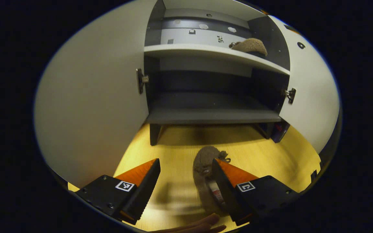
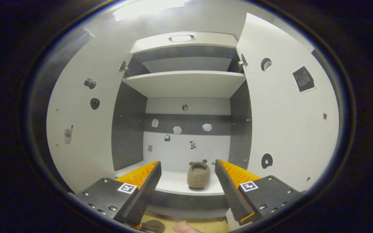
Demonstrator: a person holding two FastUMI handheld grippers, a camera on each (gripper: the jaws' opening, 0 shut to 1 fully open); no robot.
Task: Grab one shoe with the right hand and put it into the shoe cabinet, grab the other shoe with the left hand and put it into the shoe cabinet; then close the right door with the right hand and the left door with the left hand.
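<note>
The second shoe [image 1: 206,161], a soft fuzzy slipper, lies on the yellow floor [image 1: 270,155] before the shoe cabinet [image 1: 212,115], at about 5 o'clock in the left gripper view, beside the left gripper [image 1: 186,176], whose jaws gape wide and grip nothing. It looks light and squashy; pinching the collar rim seems best. Its heel end is hidden behind a finger and blurred. The first shoe [image 2: 198,174] sits on the middle shelf [image 2: 180,189], at 6 o'clock between the wide-open, empty jaws of the right gripper [image 2: 188,176]. Both doors stand open.
</note>
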